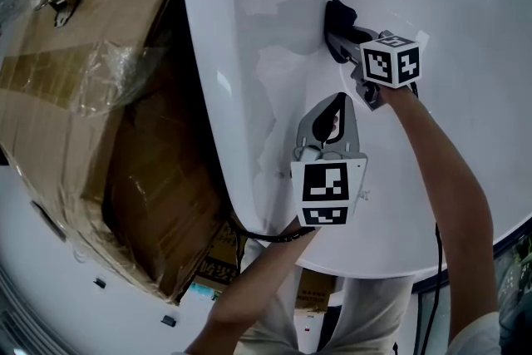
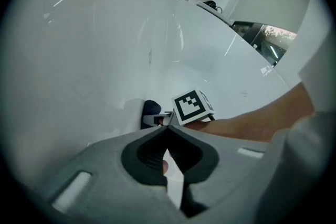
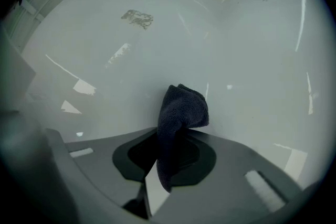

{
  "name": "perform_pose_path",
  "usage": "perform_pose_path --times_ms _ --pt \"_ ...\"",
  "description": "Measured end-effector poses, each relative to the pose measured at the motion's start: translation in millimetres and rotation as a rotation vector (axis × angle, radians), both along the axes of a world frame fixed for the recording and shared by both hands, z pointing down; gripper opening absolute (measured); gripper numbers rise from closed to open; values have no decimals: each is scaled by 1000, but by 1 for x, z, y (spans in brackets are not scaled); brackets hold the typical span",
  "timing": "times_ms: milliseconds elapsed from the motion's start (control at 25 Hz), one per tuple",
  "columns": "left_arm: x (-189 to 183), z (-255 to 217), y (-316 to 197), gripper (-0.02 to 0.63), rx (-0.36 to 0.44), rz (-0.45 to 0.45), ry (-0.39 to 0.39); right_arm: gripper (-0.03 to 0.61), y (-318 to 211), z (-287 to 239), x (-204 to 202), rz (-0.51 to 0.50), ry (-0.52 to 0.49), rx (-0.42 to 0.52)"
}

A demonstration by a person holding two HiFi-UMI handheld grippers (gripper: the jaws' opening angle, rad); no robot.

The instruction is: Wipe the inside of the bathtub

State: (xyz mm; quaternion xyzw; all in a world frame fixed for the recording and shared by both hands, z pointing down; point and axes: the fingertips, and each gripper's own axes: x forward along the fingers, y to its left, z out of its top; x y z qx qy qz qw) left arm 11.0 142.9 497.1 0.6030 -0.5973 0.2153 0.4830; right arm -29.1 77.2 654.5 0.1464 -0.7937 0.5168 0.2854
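Note:
A dark folded cloth is pinched in my right gripper and pressed against the inner wall of the white bathtub. In the right gripper view the cloth sticks up from between the jaws against the tub wall. My left gripper hovers inside the tub, nearer me, jaws shut with nothing held. The left gripper view looks past its closed tips to the cloth and the right gripper's marker cube.
A large cardboard box with plastic wrap lies left of the tub. A smaller printed carton sits below the tub rim. A black cable hangs by the right arm.

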Motion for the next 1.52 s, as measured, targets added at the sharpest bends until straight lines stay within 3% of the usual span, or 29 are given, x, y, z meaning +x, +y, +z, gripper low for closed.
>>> perform_pose_path --times_ms 560,1520 --pt "-11 -12 1 -2 5 -1 -46 49 -6 -54 -15 -31 -113 18" --pt "-13 -57 4 -2 4 -22 -61 49 -14 -156 -37 -97 -272 62"
